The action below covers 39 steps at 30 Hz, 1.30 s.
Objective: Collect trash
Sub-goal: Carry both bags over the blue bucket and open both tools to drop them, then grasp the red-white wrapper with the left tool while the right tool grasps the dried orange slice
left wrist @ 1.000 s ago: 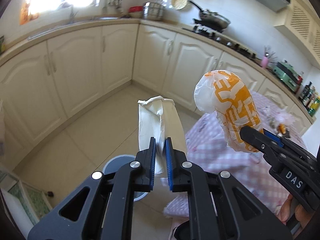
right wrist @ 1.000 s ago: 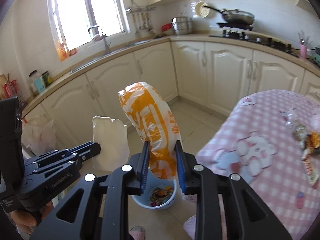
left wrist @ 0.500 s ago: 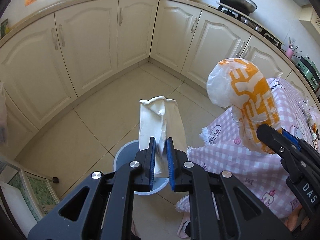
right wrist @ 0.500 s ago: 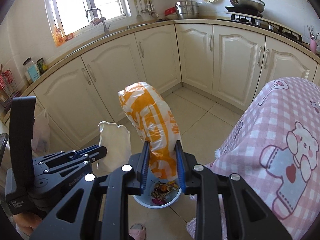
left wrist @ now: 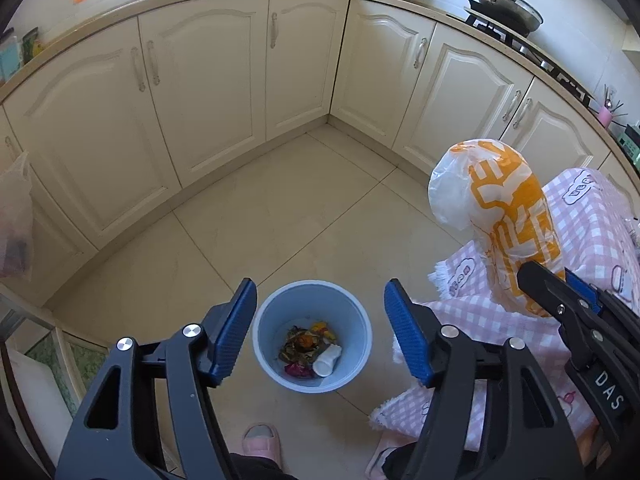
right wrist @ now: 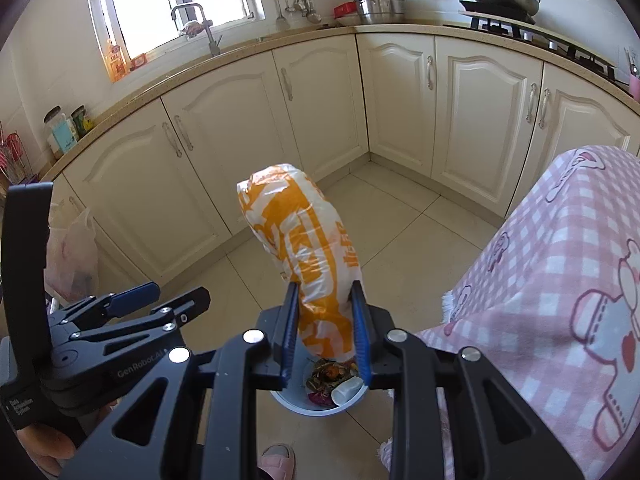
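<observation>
Blue padded fingers of the left hand-held gripper stand spread wide in the left wrist view, released and holding nothing, with the light blue trash bin on the tiled floor showing directly between them. Inside the bin lie mixed scraps in brown, orange and pink, and a small white cup on its side at the right of the heap. To the right, the orange and white plastic bag rises upright from the black right hand-held gripper, in front of a pink checked tablecloth that hangs down over the tabletop's edge. A pink slipper shows at the bottom of the frame, just below the bin. Cream cabinets run round the corner of the kitchen, and a pan sits on the stove at top right.

From the right wrist view, the right hand-held gripper is clenched on the lower part of the orange and white plastic bag, its two blue pads pressing the bag from both sides; the bag stands up and leans left above them. Below the fingers, part of the trash bin shows with the scraps and the white cup inside. The left hand-held gripper appears at the left, seen from the side, fingers parted. The pink tablecloth, printed with bears, fills the right side. A faucet stands under the window, and a thin plastic bag hangs by the cabinets at far left.
</observation>
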Tool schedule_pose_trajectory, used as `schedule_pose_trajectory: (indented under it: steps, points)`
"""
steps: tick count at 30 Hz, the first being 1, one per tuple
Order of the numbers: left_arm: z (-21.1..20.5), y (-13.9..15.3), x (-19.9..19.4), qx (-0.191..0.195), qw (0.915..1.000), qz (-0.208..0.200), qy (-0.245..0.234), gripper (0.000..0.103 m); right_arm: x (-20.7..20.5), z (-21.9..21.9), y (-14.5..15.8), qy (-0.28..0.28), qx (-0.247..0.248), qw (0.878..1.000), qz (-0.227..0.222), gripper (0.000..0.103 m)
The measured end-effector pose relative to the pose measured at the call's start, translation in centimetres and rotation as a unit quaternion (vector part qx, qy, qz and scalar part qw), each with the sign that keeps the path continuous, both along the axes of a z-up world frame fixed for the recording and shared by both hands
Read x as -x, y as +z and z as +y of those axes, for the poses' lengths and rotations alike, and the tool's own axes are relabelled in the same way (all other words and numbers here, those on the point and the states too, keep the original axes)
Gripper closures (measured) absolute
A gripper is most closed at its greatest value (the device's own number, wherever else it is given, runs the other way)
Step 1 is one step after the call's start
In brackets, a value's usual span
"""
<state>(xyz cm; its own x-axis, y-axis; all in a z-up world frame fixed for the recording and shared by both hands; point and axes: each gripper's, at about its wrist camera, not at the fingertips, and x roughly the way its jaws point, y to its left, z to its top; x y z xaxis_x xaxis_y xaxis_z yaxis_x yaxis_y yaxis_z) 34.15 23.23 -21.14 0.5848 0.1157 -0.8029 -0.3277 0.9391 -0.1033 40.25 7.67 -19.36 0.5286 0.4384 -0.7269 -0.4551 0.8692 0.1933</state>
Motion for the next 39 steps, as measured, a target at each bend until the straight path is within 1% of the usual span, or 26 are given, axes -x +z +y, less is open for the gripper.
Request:
schedule_pose_trajectory:
  steps: [2, 9, 14, 17, 19, 23, 28, 32, 36, 39]
  points:
    - [0.4, -0.1, 0.3, -0.005, 1.0000, 0.004, 0.004, 0.039, -0.1, 0.7, -0.4, 0.007, 0.004, 1.000, 0.005, 0.079]
    - [2.4, -0.4, 1.3, 0.003, 0.9996, 0.008, 0.027, 0.039, -0.5, 2.6, -1.5, 0.018, 0.001, 1.000, 0.023, 0.079]
    - [3.7, -0.3, 1.7, 0.006, 0.9991, 0.006, 0.041, 0.039, -0.6, 4.2, -1.8, 0.027, 0.002, 0.999, 0.022, 0.078]
    - [4.2, -0.2, 1.7, 0.007, 0.9990, 0.004, 0.045, 0.039, -1.1, 4.8, -1.8, 0.026, -0.010, 0.999, 0.023, 0.072]
    - [4.3, -0.1, 1.8, 0.008, 0.9989, 0.004, 0.045, 0.039, -1.4, 5.1, -1.8, 0.022, -0.013, 0.999, 0.021, 0.065]
    - [4.0, 0.2, 1.7, 0.006, 0.9991, 0.003, 0.042, 0.039, -1.7, 5.3, -1.6, 0.025, -0.005, 1.000, 0.018, 0.065]
    - [3.2, 0.8, 1.8, 0.007, 0.9993, -0.002, 0.036, 0.039, -1.3, 4.2, -1.0, 0.019, -0.004, 1.000, 0.016, 0.065]
    - [1.7, 1.9, 1.9, 0.002, 0.9997, -0.011, 0.020, 0.039, -0.6, 2.2, 0.3, 0.007, -0.005, 1.000, 0.005, 0.065]
    - [-0.7, 3.7, 2.1, -0.010, 0.9996, -0.025, -0.004, 0.039, 0.2, -0.6, 2.3, -0.011, -0.013, 1.000, -0.014, 0.065]
    - [-2.9, 5.6, 2.4, -0.016, 0.9987, -0.044, -0.021, 0.039, 1.1, -3.4, 4.1, -0.029, -0.016, 0.999, -0.033, 0.065]
